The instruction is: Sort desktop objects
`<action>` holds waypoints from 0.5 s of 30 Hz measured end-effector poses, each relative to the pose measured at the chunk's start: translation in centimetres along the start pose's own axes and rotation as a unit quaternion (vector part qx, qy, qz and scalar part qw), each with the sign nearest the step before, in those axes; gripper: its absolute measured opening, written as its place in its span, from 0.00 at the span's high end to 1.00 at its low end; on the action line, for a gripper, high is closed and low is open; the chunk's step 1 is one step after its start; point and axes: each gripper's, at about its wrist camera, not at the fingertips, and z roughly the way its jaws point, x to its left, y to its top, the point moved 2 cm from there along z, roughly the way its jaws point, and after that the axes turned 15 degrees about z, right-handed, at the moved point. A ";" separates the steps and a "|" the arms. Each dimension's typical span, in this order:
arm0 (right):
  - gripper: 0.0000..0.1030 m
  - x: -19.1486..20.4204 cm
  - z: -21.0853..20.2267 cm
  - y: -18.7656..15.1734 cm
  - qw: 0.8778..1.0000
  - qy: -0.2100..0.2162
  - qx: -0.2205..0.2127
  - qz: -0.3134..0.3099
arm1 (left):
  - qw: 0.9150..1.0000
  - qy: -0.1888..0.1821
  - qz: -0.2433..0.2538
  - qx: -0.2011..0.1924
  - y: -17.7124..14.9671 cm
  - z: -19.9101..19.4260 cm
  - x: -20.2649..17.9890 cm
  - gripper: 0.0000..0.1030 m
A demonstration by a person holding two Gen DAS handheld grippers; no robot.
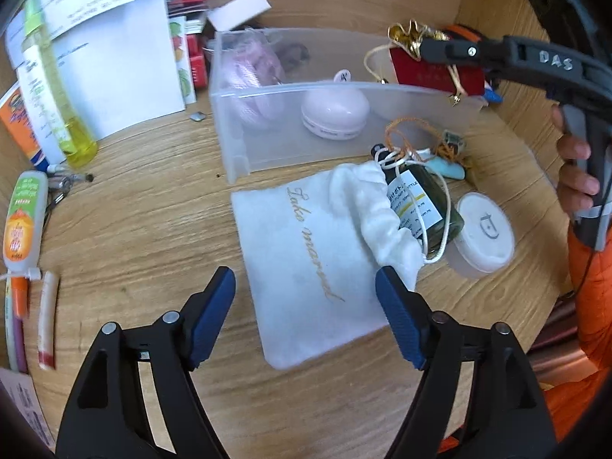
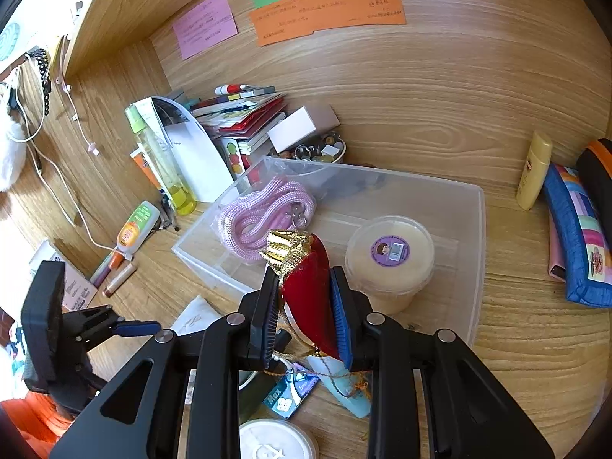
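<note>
My left gripper (image 1: 306, 306) hangs open just above a flat white drawstring pouch (image 1: 306, 267) with gold script, which lies on the wooden desk between the blue pads; neither pad presses on it. A dark glass bottle (image 1: 424, 210) and a white round lidded jar (image 1: 484, 233) lie at the pouch's mouth. My right gripper (image 2: 306, 313) is shut on a red pouch with gold trim (image 2: 310, 287), held over the front rim of a clear plastic bin (image 2: 478, 229). In the bin are a pink cord (image 2: 260, 218) and a round tub (image 2: 390, 256).
A yellow spray bottle (image 1: 57, 88), papers and booklets stand at the back left. A small tube (image 1: 25, 222), pens and a lip balm (image 1: 48, 321) lie along the left edge. A patchwork pencil case (image 2: 577, 229) and a yellow tube (image 2: 533, 168) sit right of the bin.
</note>
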 end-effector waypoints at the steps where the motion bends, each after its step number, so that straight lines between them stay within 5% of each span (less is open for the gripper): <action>1: 0.77 0.0 0.0 0.0 1.000 -0.001 0.000 0.000 | 1.000 -0.001 0.001 0.003 0.2 0.3 0.0 0.19; 7: 0.77 -0.2 0.2 0.1 1.000 -0.004 0.004 -0.003 | 0.999 -0.021 0.002 0.036 2.1 3.1 0.2 0.01; 15: 0.77 -0.7 0.7 0.1 1.000 -0.005 0.009 0.002 | 0.999 0.010 0.036 0.029 3.5 4.8 -1.5 0.01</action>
